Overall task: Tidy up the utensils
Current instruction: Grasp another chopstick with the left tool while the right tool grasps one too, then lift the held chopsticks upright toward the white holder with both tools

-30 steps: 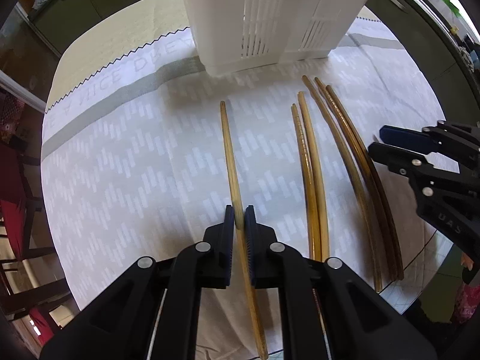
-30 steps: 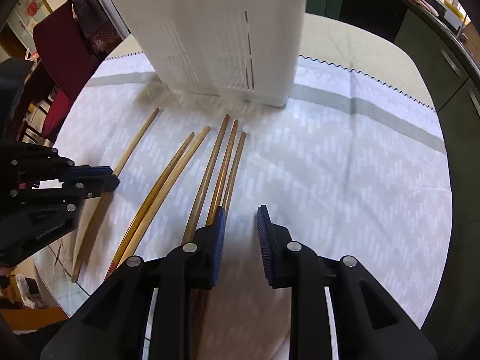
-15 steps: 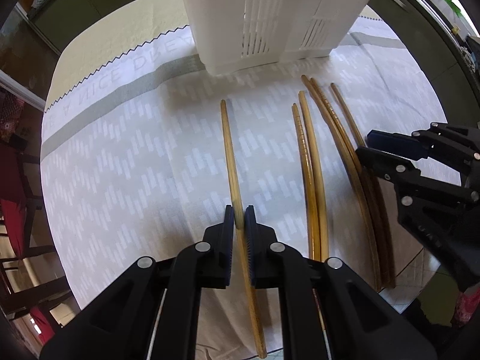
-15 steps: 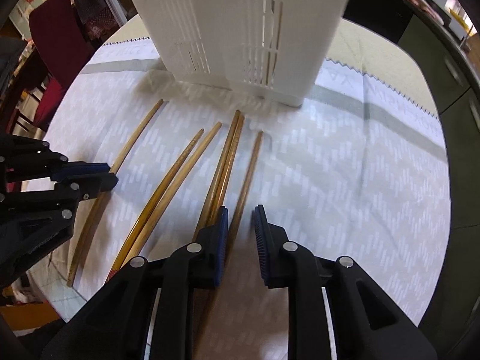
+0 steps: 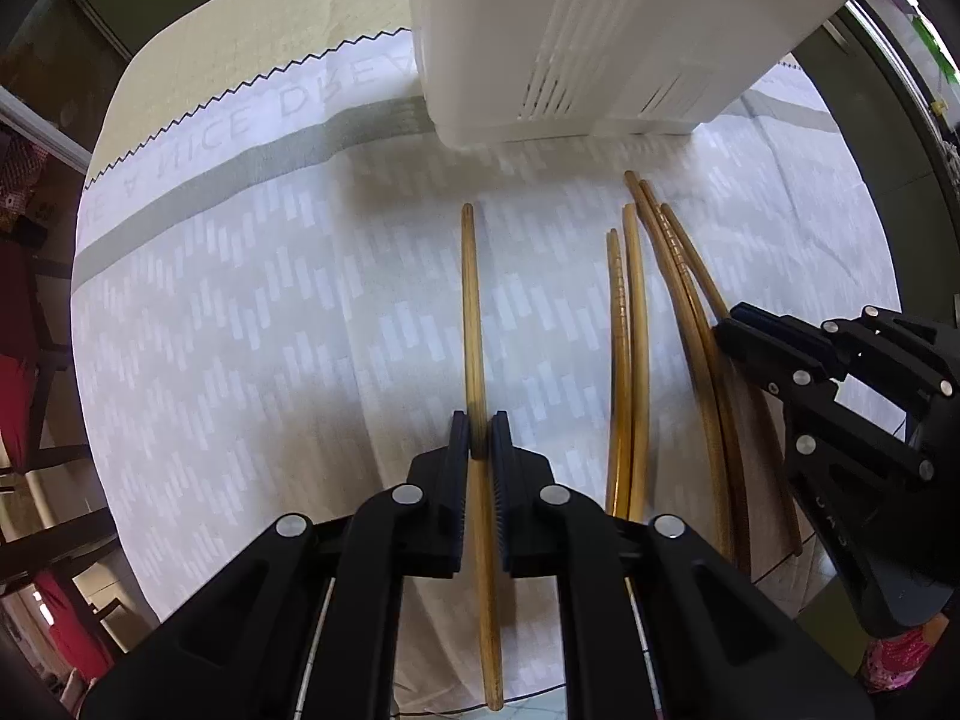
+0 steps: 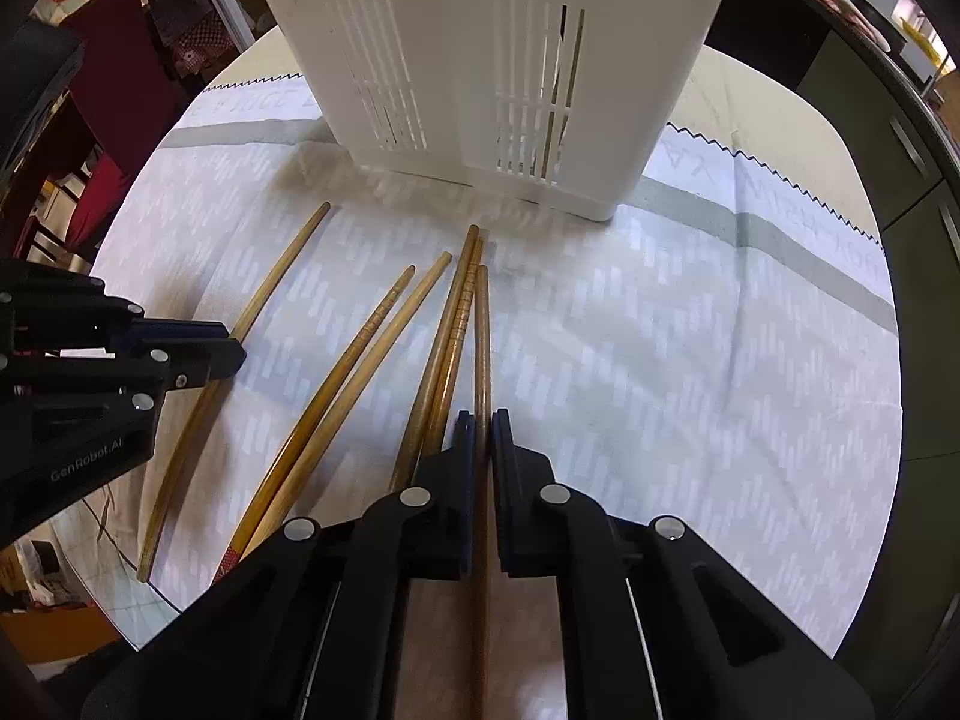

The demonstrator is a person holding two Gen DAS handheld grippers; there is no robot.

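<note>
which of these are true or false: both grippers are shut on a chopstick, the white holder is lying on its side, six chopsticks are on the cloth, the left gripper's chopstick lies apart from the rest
1. Both grippers are shut on a chopstick: true. The left gripper clamps the lone chopstick; the right gripper clamps the rightmost chopstick.
2. The white holder lies on its side: false, it stands upright.
3. Six chopsticks are on the cloth: true.
4. The left gripper's chopstick lies apart from the rest: true.

White slotted caddy [image 6: 480,60]; golden-brown chopsticks [image 5: 630,360] — some darker; pale grey tablecloth [image 5: 270,330] with white dash marks, a grey band and black zigzag edging; black claws — left claw [image 5: 479,438], right claw [image 6: 478,438].
</note>
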